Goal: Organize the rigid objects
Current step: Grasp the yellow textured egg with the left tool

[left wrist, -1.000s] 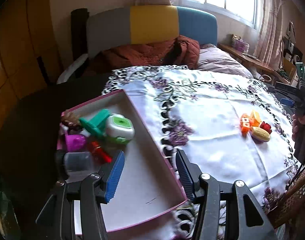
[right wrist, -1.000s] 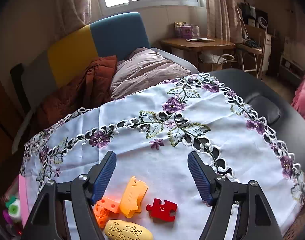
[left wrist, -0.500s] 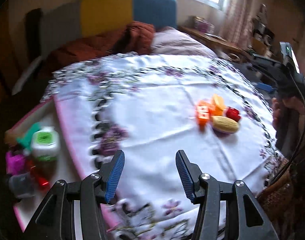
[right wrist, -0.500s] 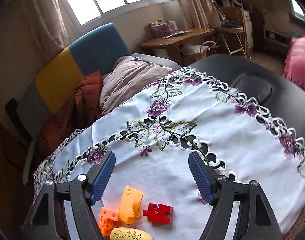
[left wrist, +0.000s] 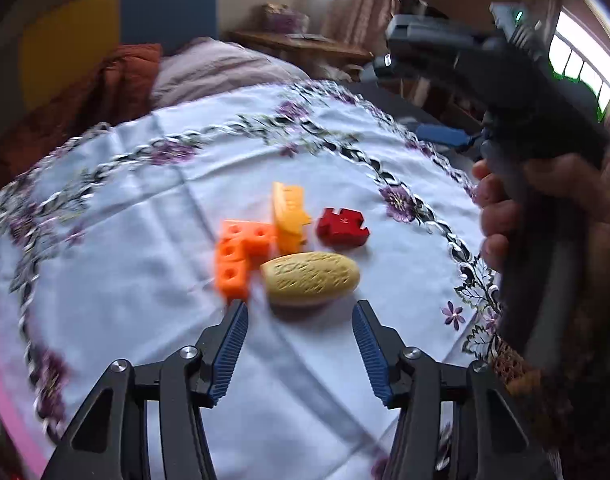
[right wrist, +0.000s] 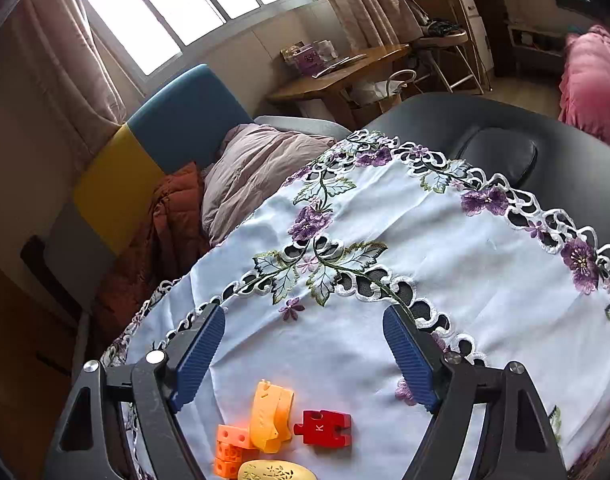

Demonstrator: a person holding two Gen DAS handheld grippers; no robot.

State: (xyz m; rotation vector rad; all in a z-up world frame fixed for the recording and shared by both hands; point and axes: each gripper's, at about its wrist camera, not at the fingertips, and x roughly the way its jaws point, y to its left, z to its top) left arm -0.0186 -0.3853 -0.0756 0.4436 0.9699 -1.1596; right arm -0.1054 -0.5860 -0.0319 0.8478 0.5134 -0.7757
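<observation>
Left view blurred; pink box edge (left wrist: 9, 408) barely in frame now, a second ago it filled the left side. Red puzzle piece (right wrist: 323, 427) reads "K". Yellow oval (left wrist: 310, 278) beside it, just ahead of my left claw (left wrist: 299, 338), opening, empty. Right claw (right wrist: 303, 354) opening, empty.

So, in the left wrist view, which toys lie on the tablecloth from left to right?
Orange block piece → yellow oval piece → red puzzle piece. The yellow-orange piece overlaps the others, so I leave it out.
</observation>
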